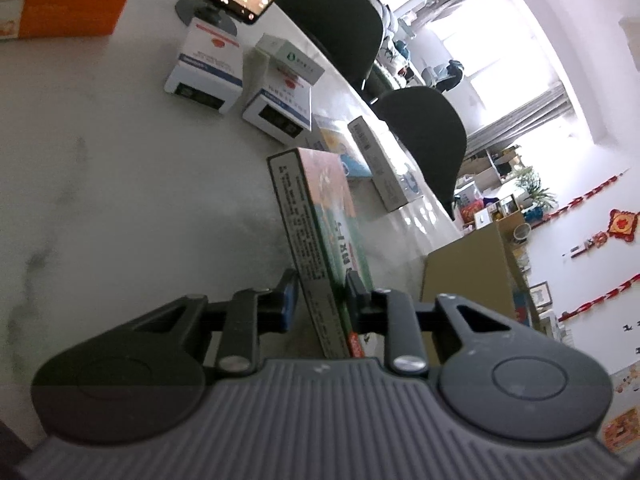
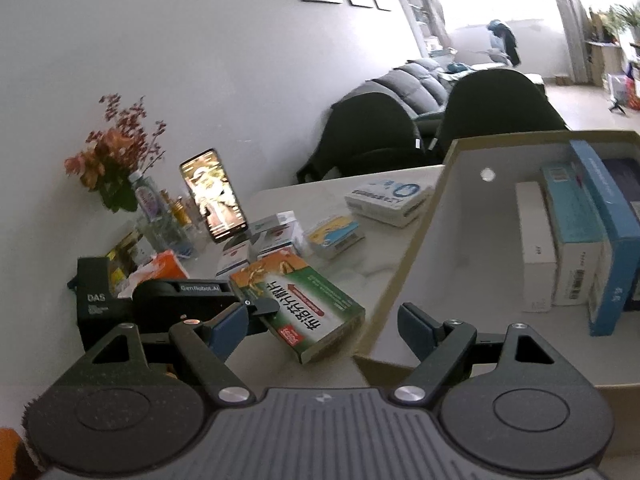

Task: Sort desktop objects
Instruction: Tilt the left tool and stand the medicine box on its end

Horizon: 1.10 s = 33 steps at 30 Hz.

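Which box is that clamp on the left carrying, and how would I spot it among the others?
Start at the big open cardboard box on the pale table. Just left of its wall, the left gripper pinches a flat carton by one end. It alone is green and orange with a red arrow; its neighbours are white and blue.

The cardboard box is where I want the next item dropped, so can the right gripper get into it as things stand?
Probably yes. The right gripper is open and holds nothing, and the cardboard box lies just ahead with its top open. The packs stand along its far side, leaving the near floor bare.

Bare tabletop (image 1: 100,168) beside scattered boxes (image 1: 208,68)
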Tool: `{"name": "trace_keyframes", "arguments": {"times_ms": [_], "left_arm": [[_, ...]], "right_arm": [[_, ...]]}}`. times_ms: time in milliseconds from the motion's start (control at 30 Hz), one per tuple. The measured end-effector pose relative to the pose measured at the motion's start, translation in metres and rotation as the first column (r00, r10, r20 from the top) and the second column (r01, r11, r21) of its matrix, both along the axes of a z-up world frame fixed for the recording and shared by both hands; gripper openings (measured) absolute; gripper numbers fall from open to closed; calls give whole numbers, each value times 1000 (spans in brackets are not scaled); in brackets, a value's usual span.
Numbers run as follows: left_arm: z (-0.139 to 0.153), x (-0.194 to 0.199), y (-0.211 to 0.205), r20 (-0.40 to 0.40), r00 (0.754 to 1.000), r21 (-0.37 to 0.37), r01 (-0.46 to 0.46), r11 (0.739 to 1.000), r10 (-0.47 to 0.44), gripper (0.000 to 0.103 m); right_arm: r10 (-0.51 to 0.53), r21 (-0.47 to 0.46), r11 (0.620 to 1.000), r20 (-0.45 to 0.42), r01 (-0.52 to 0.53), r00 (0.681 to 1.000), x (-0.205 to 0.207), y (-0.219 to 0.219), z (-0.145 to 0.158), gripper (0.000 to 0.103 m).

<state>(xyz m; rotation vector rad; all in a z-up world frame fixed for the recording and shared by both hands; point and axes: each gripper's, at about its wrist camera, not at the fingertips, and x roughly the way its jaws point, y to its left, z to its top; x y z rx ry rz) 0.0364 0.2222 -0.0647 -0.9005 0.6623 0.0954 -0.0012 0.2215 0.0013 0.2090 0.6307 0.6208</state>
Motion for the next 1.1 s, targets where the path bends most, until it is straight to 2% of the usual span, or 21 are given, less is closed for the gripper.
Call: {"name": "trace_keyframes", "arguments": {"times_ms": [233, 500, 733, 900, 1100], "left_arm": [[9, -16, 8, 31, 999, 9, -12, 1000, 12, 21], [7, -20, 13, 30, 999, 3, -14, 1000, 14, 20], [12, -20, 11, 40, 999, 14, -2, 1000, 2, 20], [11, -20, 9, 39, 999, 13, 3, 1000, -3, 20], [11, -18, 7, 40, 999, 10, 7, 1000, -8, 20]], "right_arm": [[-11, -97, 995, 75, 18, 997, -13, 18, 0, 86], [-13, -93, 995, 119, 24, 993, -19, 18, 5, 85], [92, -115, 991, 167, -73, 982, -31, 33, 5, 85], [151, -106, 984, 99, -140, 984, -24, 49, -15, 82], [199, -196, 966, 155, -167, 968, -34, 71, -29, 82]]}}
